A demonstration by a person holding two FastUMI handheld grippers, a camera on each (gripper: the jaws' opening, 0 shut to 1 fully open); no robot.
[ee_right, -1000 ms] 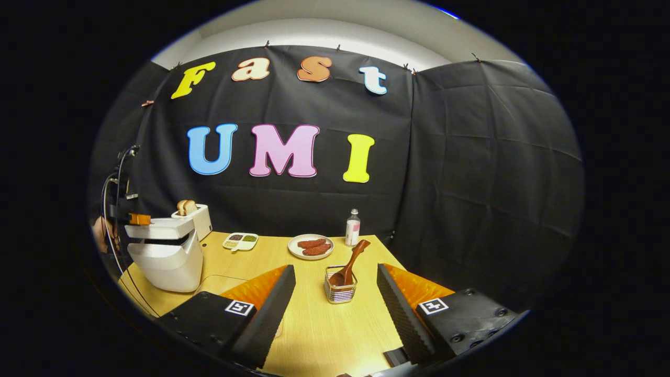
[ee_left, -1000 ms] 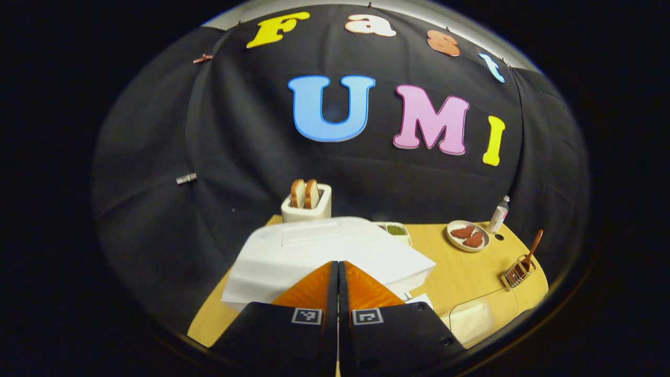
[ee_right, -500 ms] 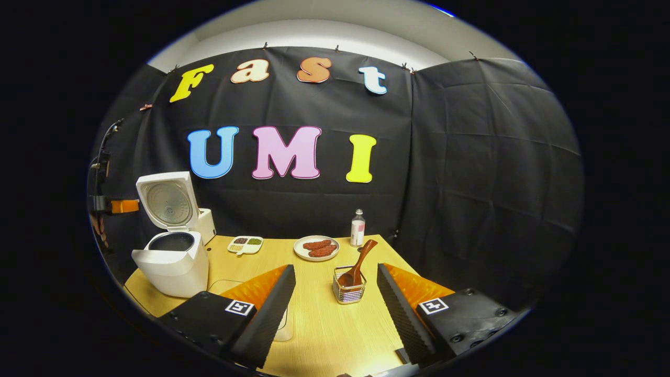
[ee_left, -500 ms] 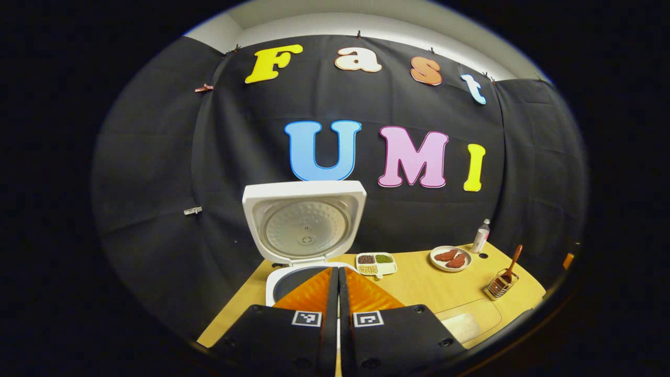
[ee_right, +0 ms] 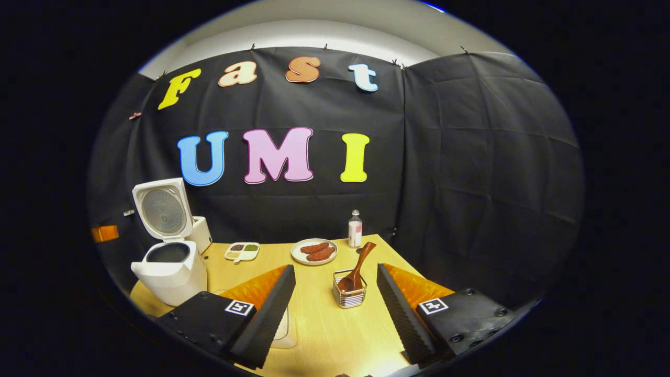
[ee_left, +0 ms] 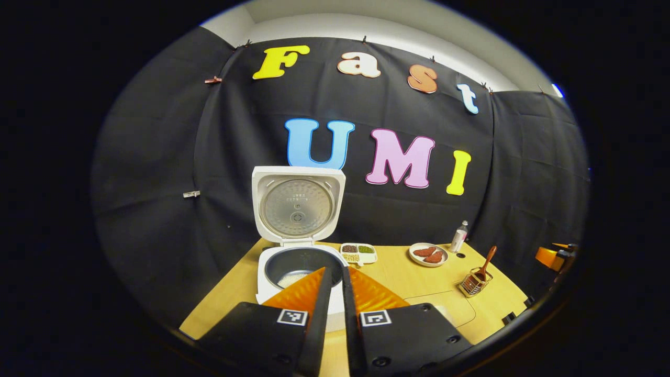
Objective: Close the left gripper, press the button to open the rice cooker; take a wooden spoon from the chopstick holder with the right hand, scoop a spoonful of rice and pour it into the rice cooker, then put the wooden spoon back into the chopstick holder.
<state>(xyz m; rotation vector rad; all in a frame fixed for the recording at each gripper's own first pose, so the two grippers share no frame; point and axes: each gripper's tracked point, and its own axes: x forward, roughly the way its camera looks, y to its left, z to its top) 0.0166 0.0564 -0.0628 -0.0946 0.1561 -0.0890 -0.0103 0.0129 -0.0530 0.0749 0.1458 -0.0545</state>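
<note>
Rice cooker (ee_left: 298, 251), white, stood at the left end of the wooden table (ee_left: 419, 283) with its lid (ee_left: 297, 207) raised upright and a little white rice lying in the dark inner pot (ee_left: 301, 266); the left tongs (ee_left: 335, 277) hovered just in front of it, their fingers a narrow slit apart and holding nothing. Across the table, the wooden spoon (ee_right: 357, 269) leaned in the wire chopstick holder (ee_right: 349, 290); the right tongs (ee_right: 336, 283) hung wide apart on either side of the holder without touching it; behind stood a plate of sausages (ee_right: 314, 252), a small bottle (ee_right: 355, 229) and a divided dish of grains (ee_right: 242, 251).
</note>
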